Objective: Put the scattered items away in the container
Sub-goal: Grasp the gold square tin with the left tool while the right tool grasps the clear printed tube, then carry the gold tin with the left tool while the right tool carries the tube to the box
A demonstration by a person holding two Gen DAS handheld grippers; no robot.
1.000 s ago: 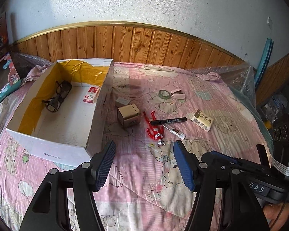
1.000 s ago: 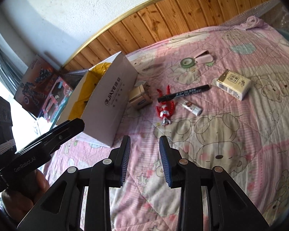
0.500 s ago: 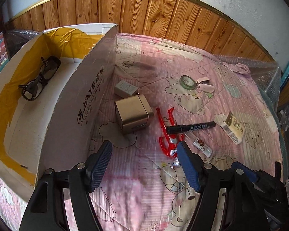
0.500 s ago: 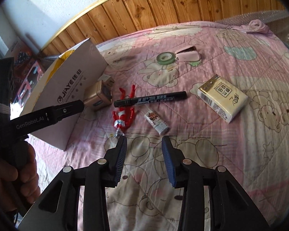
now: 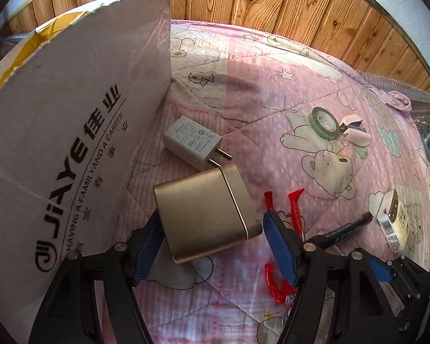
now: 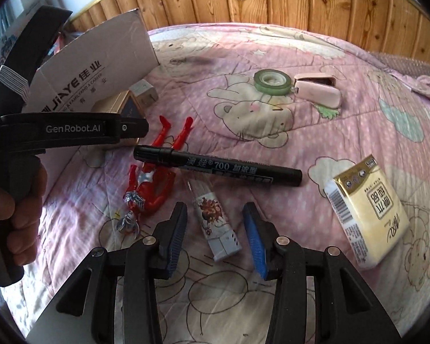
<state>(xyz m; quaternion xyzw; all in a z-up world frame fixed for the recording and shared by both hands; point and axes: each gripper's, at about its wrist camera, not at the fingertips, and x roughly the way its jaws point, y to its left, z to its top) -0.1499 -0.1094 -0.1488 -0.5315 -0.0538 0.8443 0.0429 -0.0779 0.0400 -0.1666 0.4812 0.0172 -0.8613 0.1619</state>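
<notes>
Here the left gripper straddles the gold box on the bedspread, fingers spread wide and not yet touching it. The cardboard box stands at nine o'clock, the charger at twelve. The right gripper, also open, brackets the lighter, with the marker beyond at twelve.

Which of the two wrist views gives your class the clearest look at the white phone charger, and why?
The left wrist view: the white phone charger lies unobstructed beside the cardboard box, label and prongs visible. In the right wrist view only a small pale corner of it shows behind the gold box.
</notes>
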